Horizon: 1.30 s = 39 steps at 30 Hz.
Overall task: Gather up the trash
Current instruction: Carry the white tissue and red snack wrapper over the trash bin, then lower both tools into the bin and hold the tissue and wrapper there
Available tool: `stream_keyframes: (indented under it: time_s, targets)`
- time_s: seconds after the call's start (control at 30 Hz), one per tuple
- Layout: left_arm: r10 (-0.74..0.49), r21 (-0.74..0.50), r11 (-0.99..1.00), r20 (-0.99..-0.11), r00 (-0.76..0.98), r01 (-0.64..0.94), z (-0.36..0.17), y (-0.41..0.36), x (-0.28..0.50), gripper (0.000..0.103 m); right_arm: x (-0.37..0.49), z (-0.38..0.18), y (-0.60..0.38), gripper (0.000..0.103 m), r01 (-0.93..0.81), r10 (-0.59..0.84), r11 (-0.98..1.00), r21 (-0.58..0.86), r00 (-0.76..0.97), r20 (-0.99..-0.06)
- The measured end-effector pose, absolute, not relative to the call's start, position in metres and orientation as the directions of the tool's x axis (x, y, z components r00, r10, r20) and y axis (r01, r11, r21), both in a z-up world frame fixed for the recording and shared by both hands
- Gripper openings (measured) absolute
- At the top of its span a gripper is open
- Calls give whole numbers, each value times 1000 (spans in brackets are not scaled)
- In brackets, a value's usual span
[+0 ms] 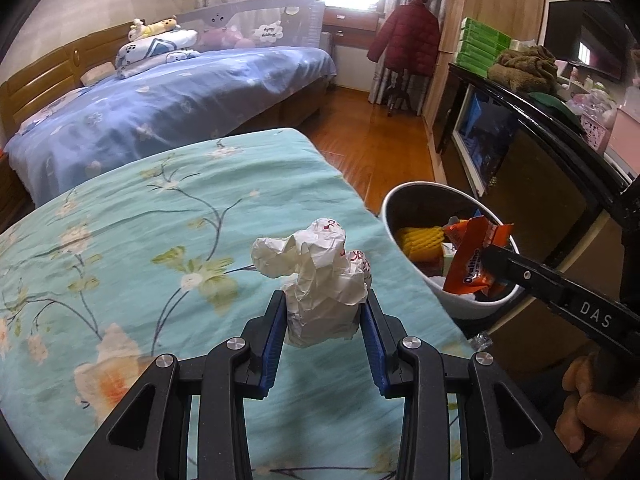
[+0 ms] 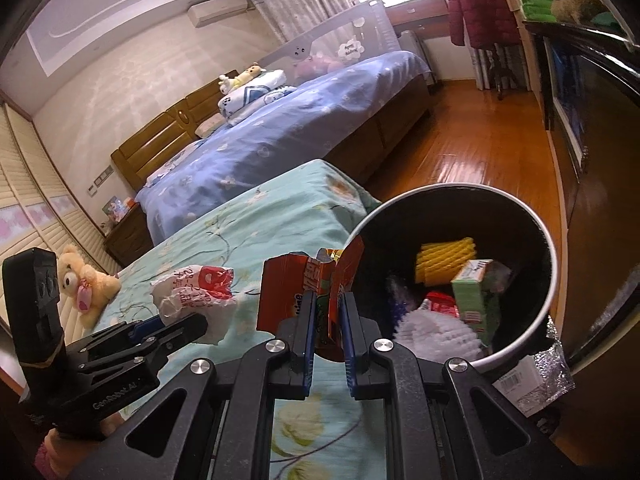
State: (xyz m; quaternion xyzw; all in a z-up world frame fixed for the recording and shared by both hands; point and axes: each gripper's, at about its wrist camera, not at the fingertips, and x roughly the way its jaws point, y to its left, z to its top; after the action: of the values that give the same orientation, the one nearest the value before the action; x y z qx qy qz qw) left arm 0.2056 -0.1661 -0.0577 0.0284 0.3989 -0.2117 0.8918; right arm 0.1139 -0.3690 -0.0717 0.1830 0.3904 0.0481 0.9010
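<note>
Over the right-hand edge of a floral-sheeted bed (image 1: 160,216), two hand-held grippers carry trash toward a white bin (image 1: 404,200) standing on the floor just beside it. The left gripper (image 1: 322,320) is closed around the lower part of a crumpled white paper ball (image 1: 316,276), held above the sheet near that edge. The right gripper (image 2: 326,320) is closed nearly flat on an orange snack wrapper (image 2: 280,292), poised at the bin's rim (image 2: 452,189); yellow ridged packaging (image 2: 444,260) and a green carton (image 2: 476,292) already lie inside. Both pieces look light, soft and springy; the paper will likely crush further, so a mid-body pinch suits it, while the glossy wrapper may slip and is best gripped across its folded middle.
</note>
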Motion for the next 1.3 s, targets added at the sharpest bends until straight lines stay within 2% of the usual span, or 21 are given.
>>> stream_keyframes:
  time_s: [1.3]
  targets:
    - [-394,-86,862,-731,557,499,-61,-228,229,35,124,-78,-430,12,171,125,929,327,687,-716]
